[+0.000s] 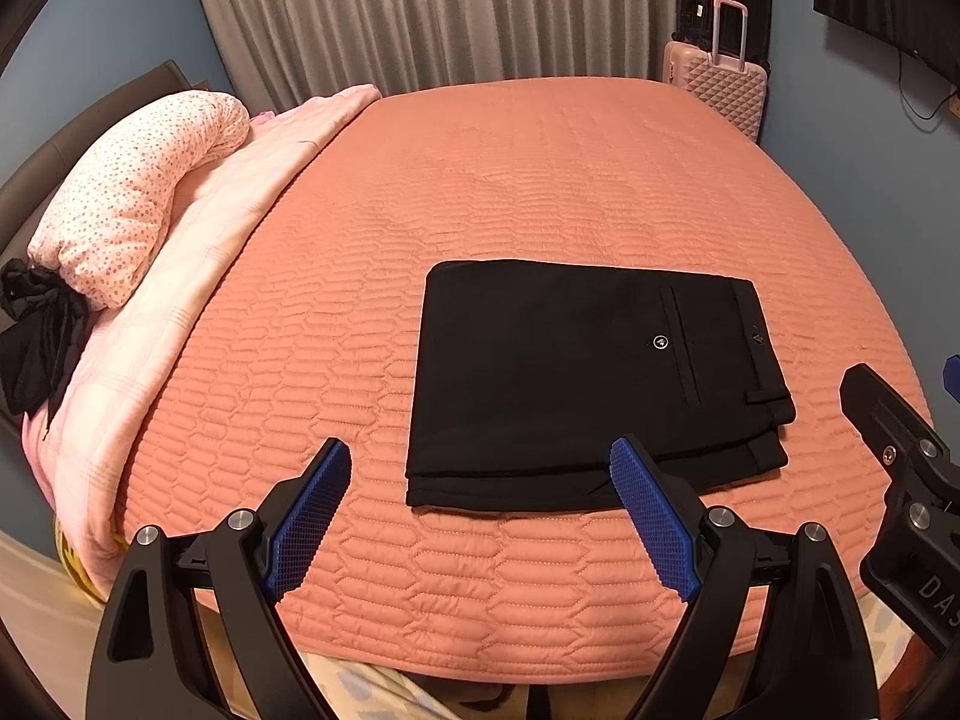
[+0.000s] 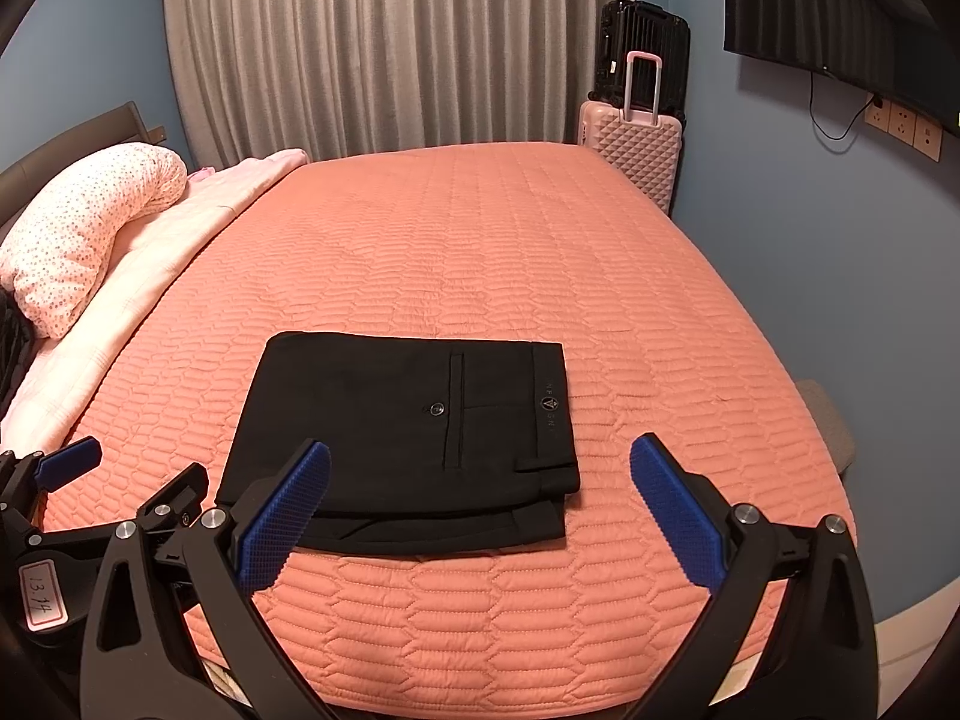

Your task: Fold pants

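Observation:
The black pants (image 1: pixel 576 384) lie folded into a compact rectangle on the salmon quilted bedspread (image 1: pixel 480 180), waistband and back pocket to the right. They also show in the right wrist view (image 2: pixel 396 438). My left gripper (image 1: pixel 480 462) is open and empty, held above the bed's near edge, just in front of the pants' near edge. My right gripper (image 2: pixel 480 462) is open and empty, in front of the pants' near right corner. Neither touches the pants. The right gripper's body shows at the right edge of the left wrist view (image 1: pixel 900 468).
A spotted pillow (image 1: pixel 132 198) and a pale pink blanket (image 1: pixel 198 252) lie along the bed's left side. A pink suitcase (image 2: pixel 636 144) with a black one behind it stands at the far right corner. Grey curtains (image 2: pixel 390 48) hang behind the bed.

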`<action>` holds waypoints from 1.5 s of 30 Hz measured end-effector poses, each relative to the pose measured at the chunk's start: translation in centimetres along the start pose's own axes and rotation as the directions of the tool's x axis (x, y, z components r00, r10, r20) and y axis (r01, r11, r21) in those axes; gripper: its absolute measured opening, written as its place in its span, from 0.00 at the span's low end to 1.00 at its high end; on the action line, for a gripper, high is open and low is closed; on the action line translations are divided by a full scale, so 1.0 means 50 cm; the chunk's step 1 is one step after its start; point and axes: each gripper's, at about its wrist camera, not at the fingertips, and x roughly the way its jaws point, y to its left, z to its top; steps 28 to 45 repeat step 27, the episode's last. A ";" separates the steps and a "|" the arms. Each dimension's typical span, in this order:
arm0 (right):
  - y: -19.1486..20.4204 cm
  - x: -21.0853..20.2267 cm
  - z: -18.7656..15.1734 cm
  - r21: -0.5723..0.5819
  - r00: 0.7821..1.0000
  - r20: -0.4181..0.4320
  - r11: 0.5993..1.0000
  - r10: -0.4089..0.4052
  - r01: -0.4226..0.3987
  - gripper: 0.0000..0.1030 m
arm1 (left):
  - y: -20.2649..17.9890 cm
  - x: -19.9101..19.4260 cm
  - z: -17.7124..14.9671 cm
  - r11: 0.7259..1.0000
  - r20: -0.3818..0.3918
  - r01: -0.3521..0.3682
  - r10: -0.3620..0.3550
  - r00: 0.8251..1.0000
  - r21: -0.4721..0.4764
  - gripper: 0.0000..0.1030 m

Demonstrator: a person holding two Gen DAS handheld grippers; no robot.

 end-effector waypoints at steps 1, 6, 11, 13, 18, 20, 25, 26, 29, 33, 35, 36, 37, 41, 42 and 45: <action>0.000 0.000 0.000 0.001 1.000 0.001 1.000 0.000 0.000 0.96 | 0.002 0.000 0.000 1.000 0.001 0.000 0.000 1.000 -0.001 0.84; 0.000 0.001 0.000 -0.001 1.000 0.000 1.000 0.000 0.000 0.96 | 0.002 -0.002 -0.001 1.000 0.009 0.006 -0.006 1.000 0.000 0.84; 0.000 0.000 -0.001 0.001 1.000 0.000 1.000 0.000 0.000 0.96 | -0.011 -0.012 -0.006 0.999 0.043 0.023 -0.025 0.999 0.027 0.84; 0.000 0.000 -0.001 0.001 1.000 0.000 1.000 0.001 -0.001 0.96 | -0.016 -0.015 -0.008 0.999 0.058 0.015 -0.017 0.998 0.032 0.84; 0.001 0.000 0.000 0.004 1.000 -0.002 1.000 -0.005 0.005 0.96 | -0.020 -0.015 -0.011 0.999 0.073 -0.018 0.015 0.997 0.038 0.84; 0.000 -0.001 0.001 0.007 1.000 -0.002 1.000 -0.004 0.004 0.96 | -0.019 -0.012 -0.009 0.999 0.065 -0.041 0.039 0.997 0.030 0.84; 0.001 -0.002 -0.002 0.011 1.000 -0.003 1.000 -0.008 0.008 0.96 | -0.005 0.003 -0.004 1.000 0.004 -0.022 0.022 1.000 -0.007 0.84; 0.000 -0.002 -0.002 0.012 1.000 -0.003 1.000 -0.008 0.008 0.96 | -0.003 0.004 -0.005 1.000 0.002 -0.023 0.023 1.000 -0.008 0.84; 0.000 -0.002 -0.003 0.011 1.000 -0.004 1.000 -0.008 0.008 0.96 | -0.003 0.005 -0.005 1.000 -0.001 -0.024 0.024 1.000 -0.008 0.84; 0.000 -0.002 -0.003 0.011 1.000 -0.004 1.000 -0.008 0.008 0.96 | -0.003 0.005 -0.005 1.000 -0.001 -0.024 0.024 1.000 -0.008 0.84; 0.000 -0.002 -0.003 0.011 1.000 -0.004 1.000 -0.008 0.008 0.96 | -0.003 0.005 -0.005 1.000 -0.001 -0.024 0.024 1.000 -0.008 0.84; 0.000 -0.002 -0.003 0.011 1.000 -0.004 1.000 -0.008 0.008 0.96 | -0.003 0.005 -0.005 1.000 -0.001 -0.024 0.024 1.000 -0.008 0.84; 0.000 -0.002 -0.003 0.011 1.000 -0.004 1.000 -0.008 0.008 0.96 | -0.003 0.005 -0.005 1.000 -0.001 -0.024 0.024 1.000 -0.008 0.84; 0.000 -0.002 -0.003 0.011 1.000 -0.004 1.000 -0.008 0.008 0.96 | -0.003 0.005 -0.005 1.000 -0.001 -0.024 0.024 1.000 -0.008 0.84; 0.000 -0.002 -0.003 0.011 1.000 -0.004 1.000 -0.008 0.008 0.96 | -0.003 0.005 -0.005 1.000 -0.001 -0.024 0.024 1.000 -0.008 0.84; 0.000 -0.002 -0.003 0.011 1.000 -0.004 1.000 -0.008 0.008 0.96 | -0.003 0.005 -0.005 1.000 -0.001 -0.024 0.024 1.000 -0.008 0.84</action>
